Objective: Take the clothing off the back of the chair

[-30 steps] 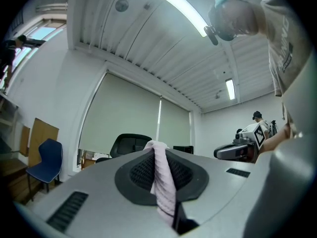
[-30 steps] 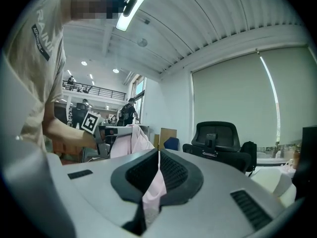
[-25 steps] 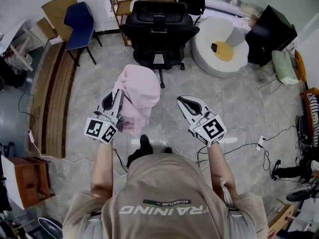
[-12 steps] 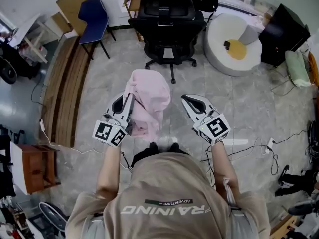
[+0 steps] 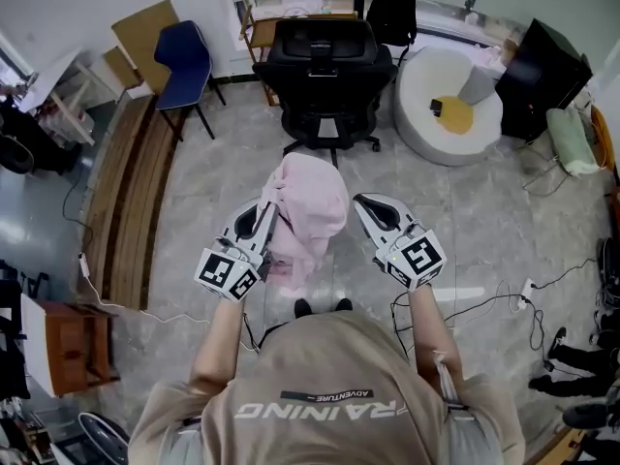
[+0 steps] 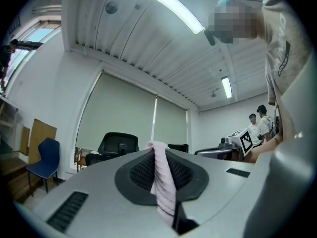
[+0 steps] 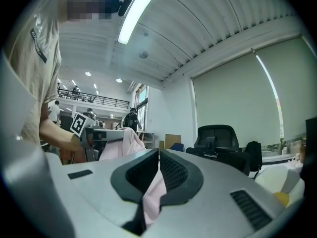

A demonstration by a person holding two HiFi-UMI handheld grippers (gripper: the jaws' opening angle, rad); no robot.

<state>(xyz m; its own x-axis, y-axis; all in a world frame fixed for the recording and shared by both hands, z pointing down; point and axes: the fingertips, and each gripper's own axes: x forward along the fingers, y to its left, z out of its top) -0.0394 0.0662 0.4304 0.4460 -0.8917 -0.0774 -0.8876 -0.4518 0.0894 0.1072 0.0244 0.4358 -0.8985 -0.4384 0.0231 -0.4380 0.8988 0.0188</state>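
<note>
A pink piece of clothing (image 5: 310, 206) hangs bunched in the air between my two grippers, in front of the person's body. My left gripper (image 5: 263, 211) is shut on its left side; in the left gripper view a fold of the clothing (image 6: 162, 182) is pinched between the dark pads. My right gripper (image 5: 368, 204) is at the clothing's right edge, and the right gripper view shows pink fabric (image 7: 154, 192) caught low between its closed jaws. The black office chair (image 5: 325, 66) stands farther off with its back bare, also visible as the chair (image 6: 118, 145) and the chair (image 7: 215, 138).
A blue chair (image 5: 184, 56) and wooden boards stand at the back left. A white round seat (image 5: 446, 105) and a black case (image 5: 547, 76) lie at the back right. A wooden bench (image 5: 121, 192) runs along the left. Cables (image 5: 484, 303) trail on the tiled floor at right.
My left gripper carried the pink clothing to the right, toward the right gripper. The clothing's right edge now meets the right gripper, which stood apart from it before.
</note>
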